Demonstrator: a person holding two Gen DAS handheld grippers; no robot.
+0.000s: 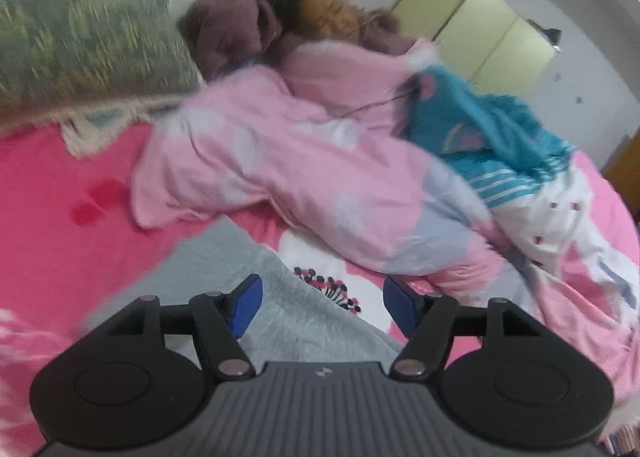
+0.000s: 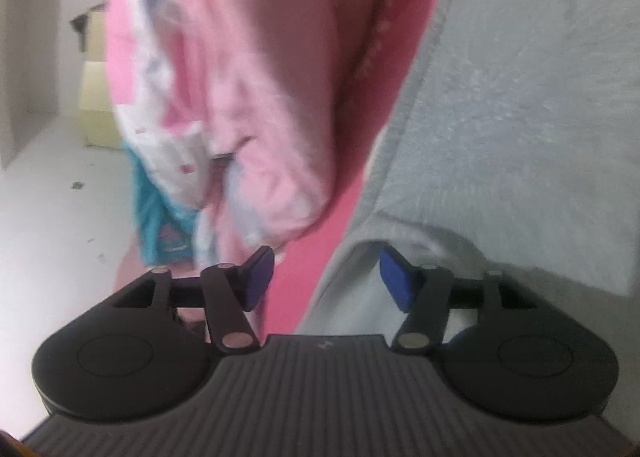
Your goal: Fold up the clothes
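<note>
Both jaws stand released, blue pads apart and clear of cloth. Left gripper [image 1: 322,307] hovers over the grey fleece garment [image 1: 248,269], which lies flat on the pink bedsheet [image 1: 52,185]; the garment's far corner points toward a heap of pink-and-white bedding [image 1: 280,161]. On that heap lies a teal knitted garment [image 1: 480,129]; a person lies behind the heap. A green patterned pillow [image 1: 80,33] with a fringed edge fills the upper left, leaving bare sheet between it and the grey fleece. Right gripper [image 2: 326,277] sits at the fleece's folded edge [image 2: 460,241], one pad over fleece, the other over the strip of pink sheet beside the bedding heap [image 2: 248,97]. Yellow cupboard doors [image 1: 476,25] stand beyond the bed.
</note>
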